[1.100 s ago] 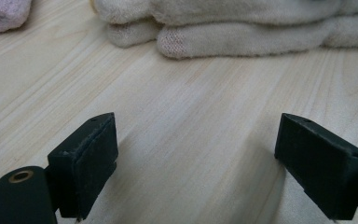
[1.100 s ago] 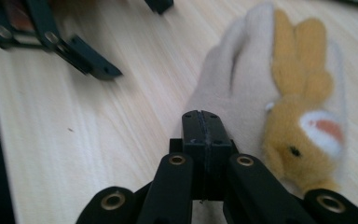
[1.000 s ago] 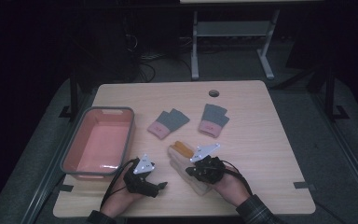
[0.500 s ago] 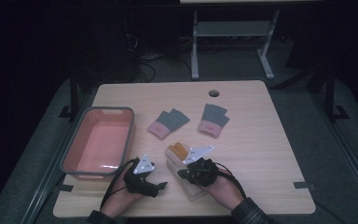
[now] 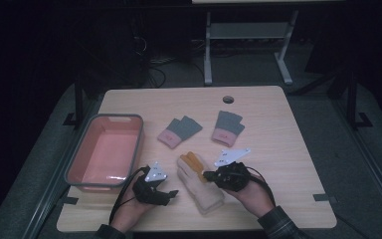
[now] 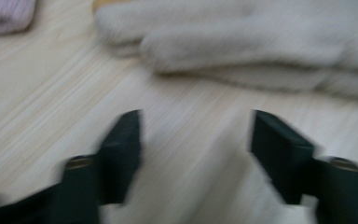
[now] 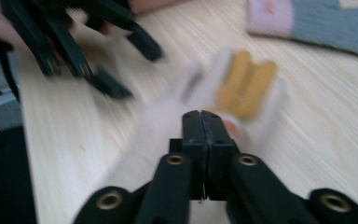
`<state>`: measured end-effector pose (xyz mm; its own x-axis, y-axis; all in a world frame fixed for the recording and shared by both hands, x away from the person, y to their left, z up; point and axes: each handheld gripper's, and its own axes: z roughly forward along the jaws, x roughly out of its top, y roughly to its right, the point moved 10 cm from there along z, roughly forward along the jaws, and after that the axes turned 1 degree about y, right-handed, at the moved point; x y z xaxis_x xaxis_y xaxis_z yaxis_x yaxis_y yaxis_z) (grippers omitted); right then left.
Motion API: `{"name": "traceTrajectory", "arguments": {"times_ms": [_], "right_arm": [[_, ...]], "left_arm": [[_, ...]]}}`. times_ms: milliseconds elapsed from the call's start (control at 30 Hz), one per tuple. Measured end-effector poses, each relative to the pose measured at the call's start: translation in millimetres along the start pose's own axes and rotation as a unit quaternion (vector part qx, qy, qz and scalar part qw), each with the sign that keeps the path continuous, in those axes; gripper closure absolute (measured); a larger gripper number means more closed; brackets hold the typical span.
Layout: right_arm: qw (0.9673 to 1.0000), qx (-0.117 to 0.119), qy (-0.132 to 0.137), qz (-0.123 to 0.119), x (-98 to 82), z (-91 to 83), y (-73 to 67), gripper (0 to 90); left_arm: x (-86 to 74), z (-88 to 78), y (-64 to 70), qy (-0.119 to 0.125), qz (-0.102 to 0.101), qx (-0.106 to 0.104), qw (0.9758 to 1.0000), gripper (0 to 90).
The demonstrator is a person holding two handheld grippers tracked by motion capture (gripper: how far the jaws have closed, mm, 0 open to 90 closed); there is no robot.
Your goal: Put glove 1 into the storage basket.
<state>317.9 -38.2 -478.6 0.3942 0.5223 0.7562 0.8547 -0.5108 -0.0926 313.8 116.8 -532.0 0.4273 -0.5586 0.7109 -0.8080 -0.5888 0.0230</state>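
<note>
Gripping the cream glove [image 5: 199,182] near its middle, the right gripper [image 7: 203,122] has its jaws pressed together with the fabric bunched just beneath them; whether a fold is truly caught between the pads cannot be told from the blurred right gripper view. The glove lies on the table [image 5: 278,124] near the person's edge, between the two hands, its orange-tipped fingers pointing away. The left gripper [image 6: 193,140] hovers low over bare wood just beside the glove's cuff side, jaws wide apart and holding nothing. A pink bin [image 5: 105,152] stands to the left, and two grey-and-pink gloves [image 5: 179,132] [image 5: 228,127] lie farther back. The step in hand looks like securing the cream glove for lifting. Next, the left gripper would likely need to close on the near edge so both can carry it, perhaps toward the bin.
</note>
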Motion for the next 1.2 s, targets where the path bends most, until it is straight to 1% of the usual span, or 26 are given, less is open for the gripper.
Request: {"name": "traceTrajectory", "arguments": {"times_ms": [33, 100, 133, 167, 233, 300, 333, 367, 433, 500, 567, 633, 667, 700, 833, 867, 933, 1000, 1033, 1067, 1100, 1167, 1200], "right_arm": [[1.0, -0.006, -0.004, -0.005, -4.1, -2.3, 5.5, 90.0], [0.9998, -0.009, -0.015, -0.005, -13.1, -6.7, 13.4, 90.0], [0.9998, -0.011, -0.017, -0.007, -17.0, -8.3, 17.3, 90.0], [0.9997, -0.012, -0.021, -0.006, -21.4, -9.8, 20.4, 90.0], [0.9996, -0.009, -0.026, -0.004, -29.9, -11.7, 25.6, 90.0], [0.9995, -0.001, -0.032, 0.001, -38.0, -10.7, 28.7, 90.0], [0.9993, 0.006, -0.037, 0.001, -42.3, -8.8, 29.3, 90.0], [0.9989, 0.011, -0.045, 0.005, -46.3, -6.2, 29.2, 90.0], [0.9983, 0.019, -0.054, 0.008, -51.0, -0.3, 27.9, 90.0], [0.9976, 0.028, -0.064, 0.002, -53.1, 4.5, 25.1, 90.0], [0.9967, 0.037, -0.072, 0.001, -54.9, 7.8, 21.1, 90.0], [0.996, 0.038, -0.08, -0.009, -56.9, 10.4, 19.8, 90.0], [0.9956, 0.04, -0.084, -0.009, -57.7, 11.2, 18.7, 90.0], [0.9955, 0.044, -0.084, -0.003, -57.5, 12.0, 15.9, 90.0], [0.9944, 0.052, -0.091, -0.012, -59.2, 14.1, 12.3, 90.0], [0.9942, 0.055, -0.092, -0.01, -59.3, 14.3, 10.4, 90.0], [0.9938, 0.057, -0.093, -0.021, -59.8, 15.5, 9.7, 90.0], [0.9936, 0.061, -0.093, -0.022, -59.4, 16.4, 6.7, 90.0], [0.9933, 0.063, -0.094, -0.022, -59.3, 16.6, 5.0, 90.0], [0.9932, 0.064, -0.093, -0.024, -58.9, 17.0, 3.8, 90.0], [0.9931, 0.067, -0.093, -0.028, -58.5, 17.5, 2.9, 90.0], [0.9929, 0.069, -0.092, -0.029, -58.0, 18.9, 0.2, 90.0], [0.9926, 0.07, -0.093, -0.034, -58.2, 19.7, -0.4, 90.0]], "left_arm": [[2.0, -0.5, 1.9, -0.002, -0.004, -0.003, 1.0, 46.4], [6.9, -0.3, 6.1, -0.001, -0.008, -0.013, 0.9999, 62.9], [9.0, 0.1, 7.9, -0.002, -0.009, -0.016, 0.9998, 68.7], [10.6, 0.7, 10.5, -0.006, -0.014, -0.023, 0.9996, 75.8], [13.5, 3.4, 15.2, -0.01, -0.025, -0.034, 0.9991, 84.5], [14.8, 6.8, 18.5, -0.018, -0.025, -0.045, 0.9985, 88.0], [16.2, 9.4, 20.0, -0.019, -0.028, -0.046, 0.9984, 88.5], [16.7, 11.4, 20.9, -0.025, -0.027, -0.047, 0.9982, 88.5], [18.5, 14.9, 21.4, -0.028, -0.026, -0.047, 0.9982, 88.5], [19.5, 17.6, 20.7, -0.034, -0.024, -0.047, 0.998, 88.5], [21.1, 20.2, 18.1, -0.036, -0.028, -0.044, 0.998, 88.5], [22.5, 23.3, 15.8, -0.038, -0.032, -0.044, 0.9978, 88.5], [23.0, 24.8, 14.9, -0.041, -0.034, -0.045, 0.9976, 88.4], [23.7, 26.5, 13.9, -0.041, -0.035, -0.046, 0.9975, 88.5], [27.8, 31.3, 8.7, -0.046, -0.038, -0.044, 0.9973, 88.4], [29.2, 32.8, 7.3, -0.046, -0.039, -0.043, 0.9972, 88.3], [32.0, 35.8, 4.7, -0.048, -0.039, -0.042, 0.9972, 88.4], [34.6, 39.4, 2.6, -0.048, -0.04, -0.045, 0.997, 88.4], [35.4, 41.2, 1.5, -0.051, -0.036, -0.044, 0.9971, 88.4], [36.9, 42.9, 1.1, -0.051, -0.037, -0.043, 0.9971, 88.5], [39.5, 45.1, 1.2, -0.046, -0.042, -0.044, 0.9971, 88.5], [42.8, 47.7, -0.6, -0.048, -0.041, -0.044, 0.9971, 88.5], [45.0, 49.3, -1.2, -0.045, -0.044, -0.045, 0.997, 88.5]]}}
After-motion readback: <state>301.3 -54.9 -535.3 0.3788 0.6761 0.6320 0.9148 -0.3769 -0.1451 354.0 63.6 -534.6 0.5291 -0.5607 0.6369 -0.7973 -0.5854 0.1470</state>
